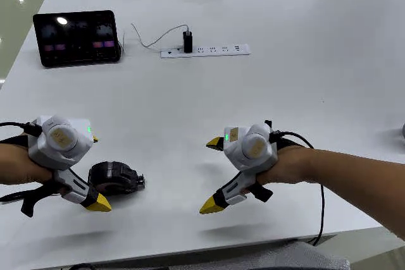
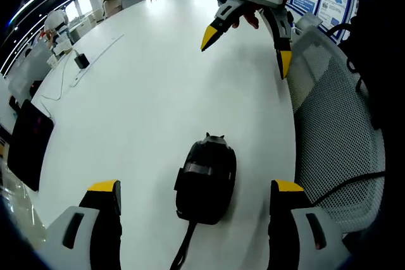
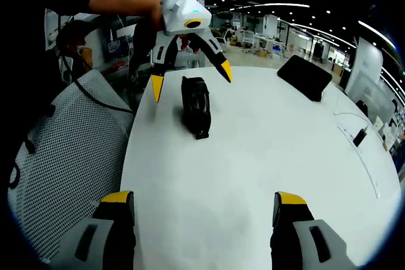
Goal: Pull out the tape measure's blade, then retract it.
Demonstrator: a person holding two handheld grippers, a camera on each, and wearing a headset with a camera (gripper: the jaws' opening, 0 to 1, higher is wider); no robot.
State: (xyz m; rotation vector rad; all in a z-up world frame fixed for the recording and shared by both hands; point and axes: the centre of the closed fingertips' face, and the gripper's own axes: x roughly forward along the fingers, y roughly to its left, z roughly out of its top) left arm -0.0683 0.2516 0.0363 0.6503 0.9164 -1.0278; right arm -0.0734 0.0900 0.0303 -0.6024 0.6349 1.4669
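Tape measure (image 1: 115, 177) on table (image 1: 304, 93), seemingly untouched between fingers (image 2: 104, 197) of left gripper (image 2: 196, 188), tablet (image 1: 77, 37) and power strip (image 1: 205, 50) behind

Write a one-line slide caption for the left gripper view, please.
Open left claw brackets the black tape measure on the white table; the open right claw faces it.

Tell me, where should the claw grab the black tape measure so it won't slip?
Probably by its two long sides. The tape measure lies on the table between the left claw's open jaws, so closing in from behind would squeeze its body. Its small blade tip points towards the right claw, which could pinch it from the front.
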